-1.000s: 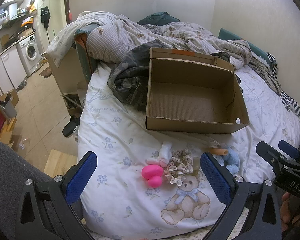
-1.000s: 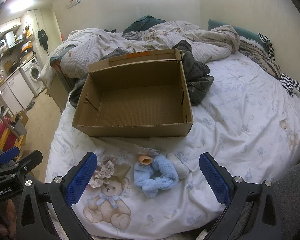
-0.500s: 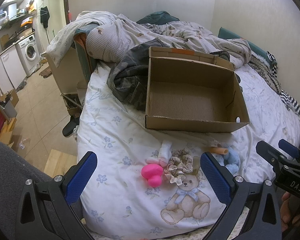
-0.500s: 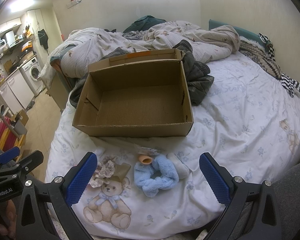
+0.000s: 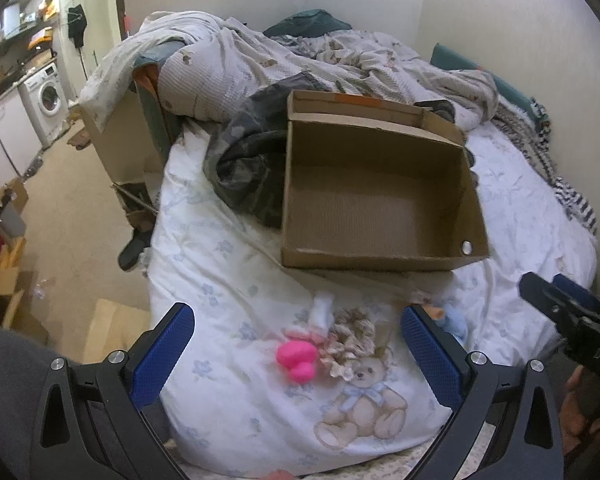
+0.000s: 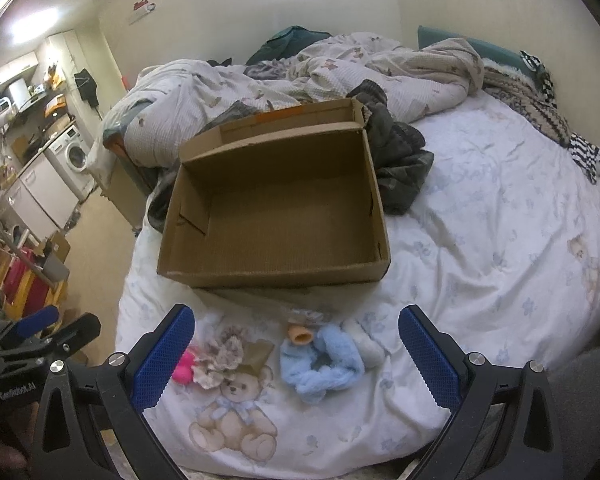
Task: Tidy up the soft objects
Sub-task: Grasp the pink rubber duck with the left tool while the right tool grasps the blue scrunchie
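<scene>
On the bed [image 6: 480, 240], just short of the empty cardboard box [image 6: 276, 220], lie the soft things: a pink toy [image 5: 296, 358] touching a beige frilly scrunchie [image 5: 350, 338], and to their right a pale blue fluffy scrunchie [image 6: 320, 364] beside a white fuzzy piece [image 6: 366, 338]. Both the left hand-held gripper [image 5: 298, 346] and the right hand-held gripper [image 6: 296, 344] hang over these with jaws spread wide, holding nothing.
</scene>
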Demonstrator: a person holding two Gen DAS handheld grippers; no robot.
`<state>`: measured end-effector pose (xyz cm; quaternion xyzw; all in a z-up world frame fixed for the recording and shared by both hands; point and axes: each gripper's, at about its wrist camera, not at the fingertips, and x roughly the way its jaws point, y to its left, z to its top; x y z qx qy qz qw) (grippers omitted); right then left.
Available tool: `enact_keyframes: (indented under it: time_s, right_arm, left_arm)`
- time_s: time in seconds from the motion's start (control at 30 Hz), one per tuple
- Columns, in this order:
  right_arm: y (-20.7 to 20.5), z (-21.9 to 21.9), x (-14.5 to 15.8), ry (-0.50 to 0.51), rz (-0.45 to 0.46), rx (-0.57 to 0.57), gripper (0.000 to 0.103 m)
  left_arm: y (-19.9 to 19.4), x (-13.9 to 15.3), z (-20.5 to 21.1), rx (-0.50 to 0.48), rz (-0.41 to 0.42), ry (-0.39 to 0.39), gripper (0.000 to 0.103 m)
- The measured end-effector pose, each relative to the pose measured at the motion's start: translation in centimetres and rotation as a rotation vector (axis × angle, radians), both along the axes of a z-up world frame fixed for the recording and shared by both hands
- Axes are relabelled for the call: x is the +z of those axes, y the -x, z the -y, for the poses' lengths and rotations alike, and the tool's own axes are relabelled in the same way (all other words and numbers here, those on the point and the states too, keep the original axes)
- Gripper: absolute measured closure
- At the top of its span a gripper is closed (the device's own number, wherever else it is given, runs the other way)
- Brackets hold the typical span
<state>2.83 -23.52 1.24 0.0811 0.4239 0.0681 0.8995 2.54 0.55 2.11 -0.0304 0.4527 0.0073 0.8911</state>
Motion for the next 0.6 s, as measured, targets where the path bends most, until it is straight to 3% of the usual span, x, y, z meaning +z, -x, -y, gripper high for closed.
enact_keyframes:
  time_s: [0.13,0.3,0.4,0.5,0.57,0.6]
  right_arm:
    - [-1.8,0.6,0.6,-0.015,-0.033,0.018,0.0]
    - [-4.6,-0.1,0.2,0.045,-0.097,0.098,0.0]
    - [-5.9,-0.4,-0.9,0.053,-0.148,0.132,0.0]
    - [-6.8,-0.7,-2.3,0.059,-0.182,0.153,0.0]
    - [-7.1,-0.6,-3.4,0.055,-0.199,0.149,0.0]
    - [-7.2,-0.4,-4.0,0.047,-0.211,0.142,0.0]
  left_arm:
    - [-2.2,0.7,-0.7,0.018,-0.043,-0.015,0.0]
    - [-5.1,-0.2,-2.6,0.072,-0.122,-0.024,0.0]
    - [-6.7,-2.2,-3.7,0.086,-0.219,-0.01,0.0]
    - [-7.4,-5.6,-4.6,0.097,-0.346,0.051,0.001]
    - [-7.2,-8.0,-4.6,0.102,-0.423,0.092,0.005]
    - [-7.0,-9.2,-4.5,0.098,-0.463,0.117,0.012]
